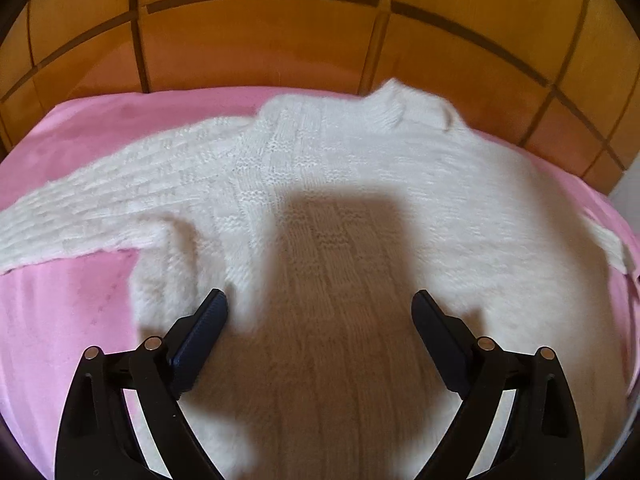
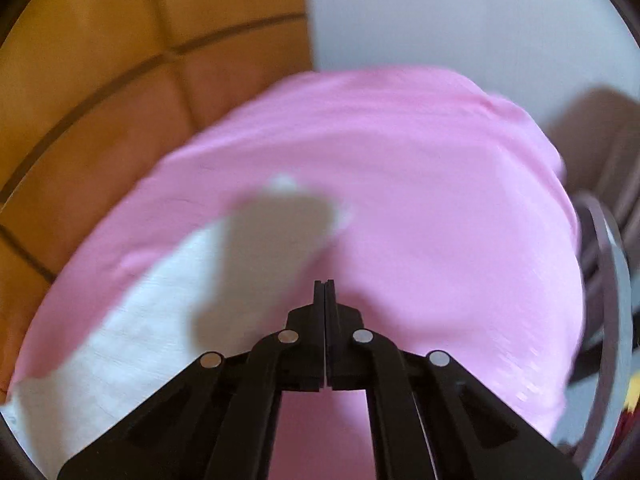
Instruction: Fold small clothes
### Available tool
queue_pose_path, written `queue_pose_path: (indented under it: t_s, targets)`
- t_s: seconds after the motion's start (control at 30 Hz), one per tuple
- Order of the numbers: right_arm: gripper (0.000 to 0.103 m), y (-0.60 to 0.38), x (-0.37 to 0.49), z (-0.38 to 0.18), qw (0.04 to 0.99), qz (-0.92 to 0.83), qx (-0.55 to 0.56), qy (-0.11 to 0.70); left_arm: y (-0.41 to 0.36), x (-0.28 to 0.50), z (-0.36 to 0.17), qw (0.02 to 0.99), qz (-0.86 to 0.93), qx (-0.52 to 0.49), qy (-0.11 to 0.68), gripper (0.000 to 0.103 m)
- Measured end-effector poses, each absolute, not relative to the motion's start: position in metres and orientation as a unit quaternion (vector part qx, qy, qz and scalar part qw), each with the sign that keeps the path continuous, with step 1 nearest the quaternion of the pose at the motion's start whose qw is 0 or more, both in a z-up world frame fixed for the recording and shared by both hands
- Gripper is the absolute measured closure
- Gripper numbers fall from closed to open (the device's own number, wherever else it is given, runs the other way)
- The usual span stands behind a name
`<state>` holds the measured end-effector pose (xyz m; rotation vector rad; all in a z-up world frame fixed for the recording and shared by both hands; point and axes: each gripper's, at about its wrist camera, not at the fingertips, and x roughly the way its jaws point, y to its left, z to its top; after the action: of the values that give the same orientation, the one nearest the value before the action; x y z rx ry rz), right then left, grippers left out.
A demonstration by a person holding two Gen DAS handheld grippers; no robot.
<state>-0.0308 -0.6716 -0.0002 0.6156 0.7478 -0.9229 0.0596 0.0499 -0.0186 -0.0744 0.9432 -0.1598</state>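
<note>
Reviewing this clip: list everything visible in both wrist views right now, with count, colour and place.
sweater: one, white knit, spread flat on the pink cover, one sleeve stretched out toward the left of the left wrist view
cover: one, pink, under the sweater
headboard: one, orange-brown padded panels, behind the cover
wall: pale, right of the headboard
left gripper: one, black, open above the sweater body
right gripper: one, black, shut on nothing, over the cover
</note>
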Motion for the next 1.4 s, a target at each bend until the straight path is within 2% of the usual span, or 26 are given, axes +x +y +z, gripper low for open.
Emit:
queue_pose_path:
  t_s: [0.1,0.2,0.23,0.27,0.33,0.43,0.5,0.53,0.7,0.73,0.8,0.83,0.87,0.9,0.93,0.97,1.2,1.4]
  targets:
    - [0.103,-0.675,-0.061,-0.011,0.78,-0.397,0.341,0.342,0.066,0.043,-0.009,0.887,-0.082,-0.043,0.453,0.011]
    - [0.095,-0.646,-0.078,-0.006,0.807,-0.331,0.346,0.347,0.092,0.019,-0.001,0.89,-0.071,-0.063,0.446,0.011]
    - [0.068,-0.639,-0.078,-0.008,0.812,-0.313,0.347,0.35,0.104,0.009,0.001,0.888,-0.07,-0.078,0.447,0.011]
    - [0.049,-0.626,-0.08,-0.009,0.82,-0.289,0.348,0.351,0.114,0.001,0.001,0.886,-0.069,-0.093,0.45,0.011]
    - [0.049,-0.593,-0.08,-0.01,0.838,-0.229,0.339,0.362,0.128,-0.015,0.001,0.884,-0.067,-0.105,0.451,0.011]
    - [0.041,-0.536,-0.079,-0.016,0.847,-0.14,0.333,0.389,0.138,-0.04,-0.001,0.883,-0.068,-0.104,0.452,0.011]
    - [0.041,-0.499,-0.079,-0.019,0.852,-0.078,0.322,0.406,0.147,-0.055,-0.004,0.878,-0.078,-0.115,0.457,0.011]
    - [0.04,-0.475,-0.082,-0.02,0.852,-0.043,0.316,0.416,0.148,-0.061,-0.006,0.876,-0.082,-0.118,0.46,0.015]
    - [0.04,-0.402,-0.103,-0.026,0.845,0.054,0.291,0.445,0.148,-0.087,-0.022,0.853,-0.129,-0.147,0.484,0.038]
    - [0.04,-0.387,-0.111,-0.027,0.842,0.07,0.28,0.455,0.146,-0.093,-0.024,0.852,-0.133,-0.146,0.486,0.041]
    - [0.042,-0.369,-0.127,-0.031,0.84,0.084,0.268,0.465,0.142,-0.102,-0.028,0.854,-0.138,-0.142,0.481,0.042]
    - [0.047,-0.36,-0.133,-0.032,0.838,0.091,0.259,0.472,0.141,-0.104,-0.029,0.854,-0.14,-0.143,0.48,0.047]
    - [0.058,-0.355,-0.136,-0.033,0.838,0.095,0.247,0.477,0.141,-0.105,-0.029,0.854,-0.14,-0.143,0.48,0.054]
    - [0.066,-0.345,-0.143,-0.033,0.836,0.104,0.233,0.486,0.14,-0.107,-0.031,0.853,-0.14,-0.142,0.483,0.07]
    - [0.089,-0.34,-0.144,-0.035,0.832,0.111,0.23,0.493,0.139,-0.107,-0.032,0.85,-0.145,-0.139,0.487,0.091]
    - [0.091,-0.335,-0.143,-0.035,0.828,0.115,0.221,0.503,0.139,-0.108,-0.032,0.849,-0.149,-0.136,0.489,0.095]
    - [0.094,-0.319,-0.173,0.01,0.852,0.156,0.179,0.467,0.156,-0.113,-0.009,0.858,-0.154,-0.116,0.476,0.098]
    - [0.094,-0.31,-0.185,-0.033,0.82,0.144,0.162,0.529,0.168,-0.122,-0.025,0.848,-0.126,-0.096,0.505,0.098]
